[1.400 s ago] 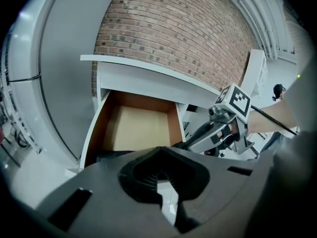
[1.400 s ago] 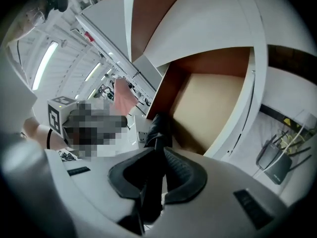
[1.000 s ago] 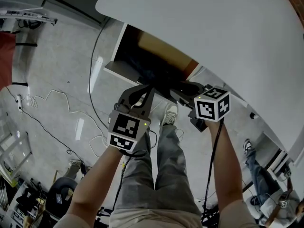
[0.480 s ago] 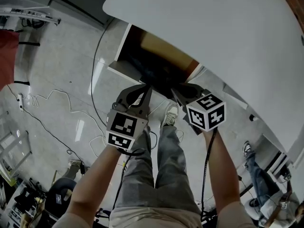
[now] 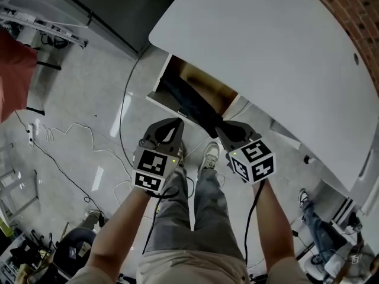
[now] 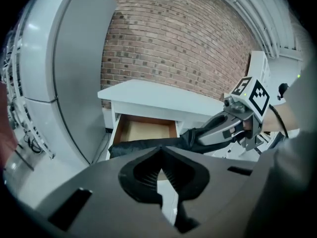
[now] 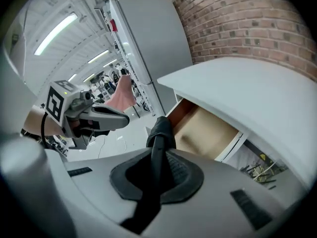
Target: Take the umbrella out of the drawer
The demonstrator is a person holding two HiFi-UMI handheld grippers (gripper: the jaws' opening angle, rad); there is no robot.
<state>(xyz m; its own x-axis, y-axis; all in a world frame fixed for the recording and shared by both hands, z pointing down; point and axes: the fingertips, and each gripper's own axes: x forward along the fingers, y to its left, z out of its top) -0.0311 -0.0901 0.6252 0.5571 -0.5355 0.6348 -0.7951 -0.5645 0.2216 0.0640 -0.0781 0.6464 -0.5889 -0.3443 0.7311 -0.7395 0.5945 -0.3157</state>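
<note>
Head view: umbrella (image 5: 190,104) partly in drawer (image 5: 205,83)

**A:** How is the light here?

**B:** We see bright, even indoor light. Long white ceiling strip lamps (image 7: 54,31) glow in the right gripper view. In the head view the glossy pale grey floor (image 5: 125,114) throws back white streaks of glare.

**A:** And the clarity?

**B:** We find the head view sharp. Both gripper views bend strongly, go black at the corners, and blur whatever lies nearest the lens. The open wooden drawer (image 5: 207,86) sits in shadow, and the black folded fabric umbrella (image 7: 159,133) shows little detail.
</note>
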